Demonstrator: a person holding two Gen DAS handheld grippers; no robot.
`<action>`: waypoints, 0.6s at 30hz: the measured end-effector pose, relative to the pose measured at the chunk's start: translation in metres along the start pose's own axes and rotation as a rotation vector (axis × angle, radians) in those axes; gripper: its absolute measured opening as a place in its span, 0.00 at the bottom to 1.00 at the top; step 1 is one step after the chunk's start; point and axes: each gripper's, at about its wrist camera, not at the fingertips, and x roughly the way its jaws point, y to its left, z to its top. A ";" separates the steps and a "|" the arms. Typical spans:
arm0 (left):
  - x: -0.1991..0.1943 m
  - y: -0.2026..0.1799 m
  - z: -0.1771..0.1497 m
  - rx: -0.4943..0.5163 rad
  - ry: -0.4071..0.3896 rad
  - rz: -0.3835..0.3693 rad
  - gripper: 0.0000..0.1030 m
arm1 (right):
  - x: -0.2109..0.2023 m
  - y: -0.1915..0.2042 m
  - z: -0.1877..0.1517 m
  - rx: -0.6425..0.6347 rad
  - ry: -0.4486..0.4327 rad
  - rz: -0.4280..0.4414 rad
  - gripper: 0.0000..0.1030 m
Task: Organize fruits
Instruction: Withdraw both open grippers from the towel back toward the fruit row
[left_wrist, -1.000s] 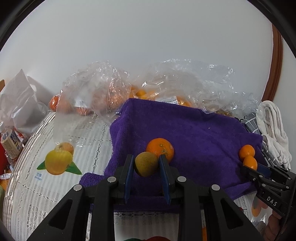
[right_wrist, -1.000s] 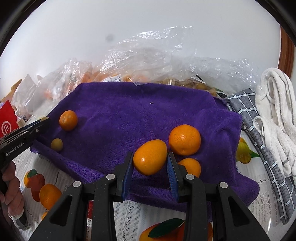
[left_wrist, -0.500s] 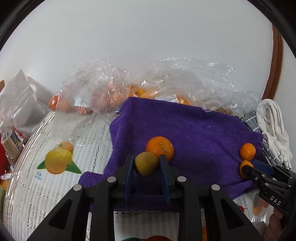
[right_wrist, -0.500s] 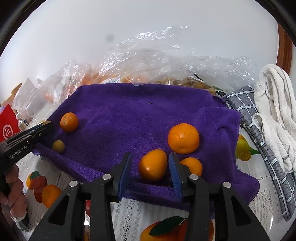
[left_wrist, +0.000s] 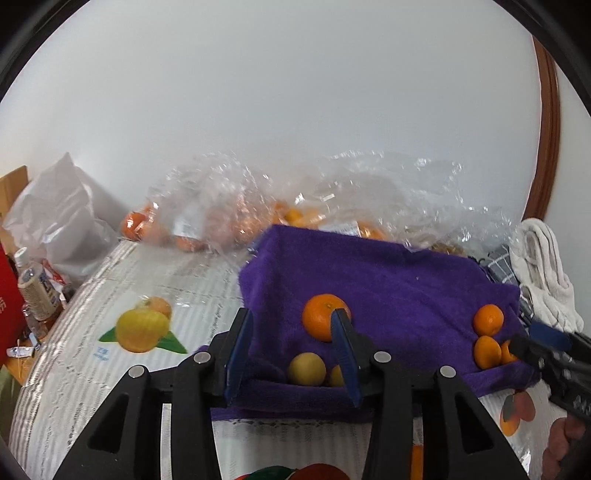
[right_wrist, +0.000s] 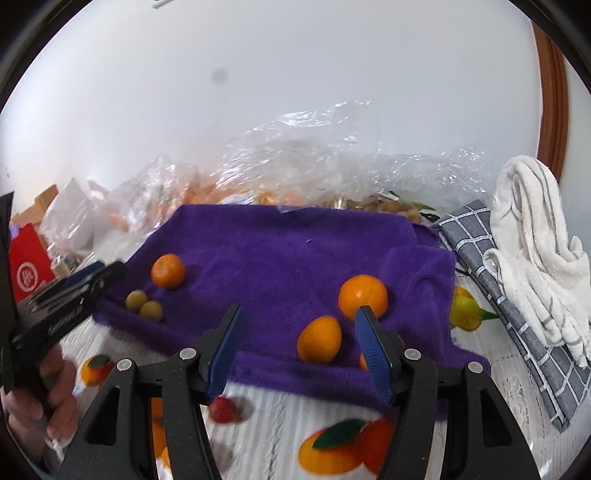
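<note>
Purple towel (right_wrist: 280, 251) covers the bench, oranges at its 5 o'clock, greenish fruits (right_wrist: 144, 304) at 8. Both tongs, left (left_wrist: 291, 354) and right (right_wrist: 297, 345), gape empty. Lift clear before reaching again, lest fruit roll.

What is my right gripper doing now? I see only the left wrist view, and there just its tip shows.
Observer: The right gripper is open. An oval orange fruit lies on the purple towel between its fingers, not gripped.
Operator: And the small fruit half hidden beside the yellowish fruit?
Observer: It is a second small fruit of the same kind, touching the first.
</note>
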 end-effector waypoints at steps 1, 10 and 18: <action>-0.003 0.001 -0.001 0.001 -0.004 0.007 0.40 | -0.004 0.002 -0.003 -0.019 0.012 -0.008 0.60; -0.037 0.013 -0.019 0.006 0.009 -0.012 0.40 | -0.042 -0.001 -0.030 -0.008 0.042 -0.055 0.60; -0.069 0.046 -0.047 -0.021 0.086 -0.047 0.40 | -0.057 0.008 -0.054 0.010 0.088 0.005 0.60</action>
